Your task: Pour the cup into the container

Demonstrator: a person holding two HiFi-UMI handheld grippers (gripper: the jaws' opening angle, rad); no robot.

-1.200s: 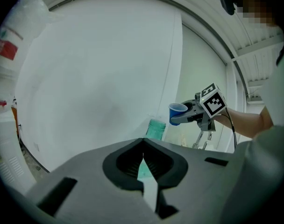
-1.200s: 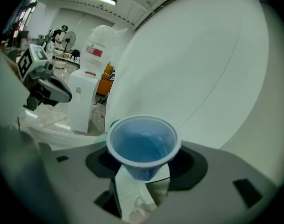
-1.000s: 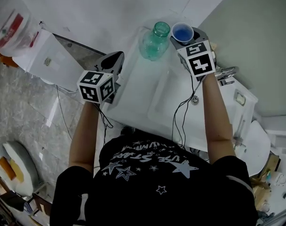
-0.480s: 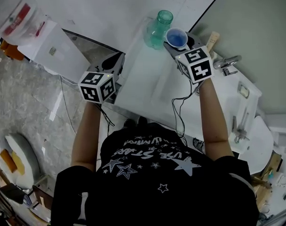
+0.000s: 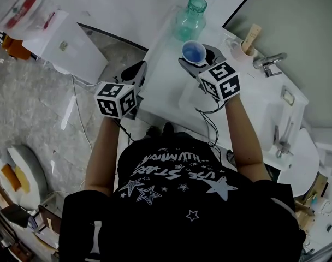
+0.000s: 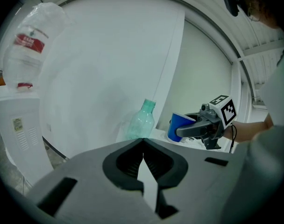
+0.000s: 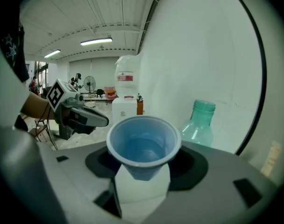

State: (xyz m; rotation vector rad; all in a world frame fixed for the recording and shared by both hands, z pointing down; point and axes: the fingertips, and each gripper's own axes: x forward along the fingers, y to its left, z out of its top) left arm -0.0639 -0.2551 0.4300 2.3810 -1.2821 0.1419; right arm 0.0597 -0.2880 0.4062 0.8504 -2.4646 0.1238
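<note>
White counter [image 5: 166,89]: with right gripper [image 5: 199,59] clamped on blue cup [image 5: 194,51], left gripper [image 5: 136,70] closed and empty, centre over green bottle [image 5: 190,18] mouth, tilt slowly

Blue cup [image 5: 194,50] in right tongs [image 5: 198,57]

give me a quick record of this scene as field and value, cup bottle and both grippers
cup: blue, upright, seems to hold liquid
bottle: green, open-topped, upright on the white counter
right gripper: fingers shut on the cup, just short of the bottle
left gripper: fingers together, empty, at the counter's left edge
pour: not yet begun
</note>
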